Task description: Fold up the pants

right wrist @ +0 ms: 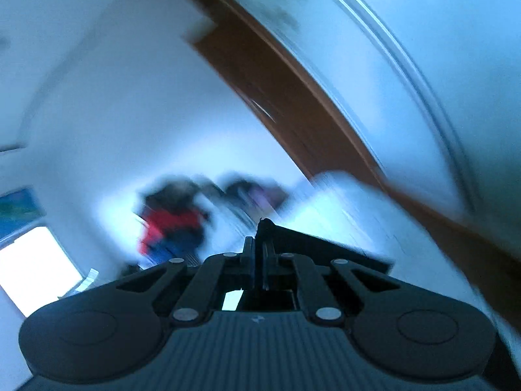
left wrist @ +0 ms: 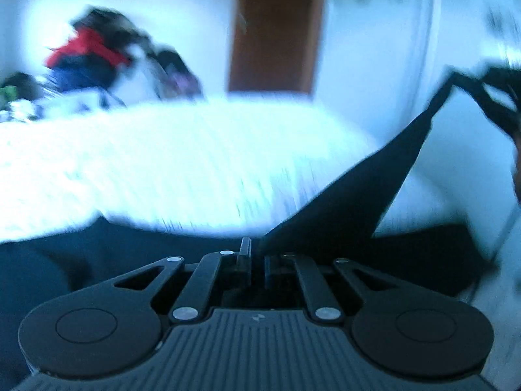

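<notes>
Two blurred views. White bed (left wrist: 162,163) across the middle, brown door (left wrist: 276,29) behind, pile of clothes (left wrist: 91,55) at bed's far left edge. Black pants (left wrist: 351,202) lifted off bed's right side, stretched taut between both grippers. Left gripper (left wrist: 252,251) closed tight, pinching pants fabric. Right gripper (right wrist: 259,247) closed tight, clamping pants edge (right wrist: 325,247).

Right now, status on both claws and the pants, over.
Left claw shut on pants. Right claw shut on the same dark cloth, stretched taut between them above the white bed. Nothing seen in the way.
</notes>
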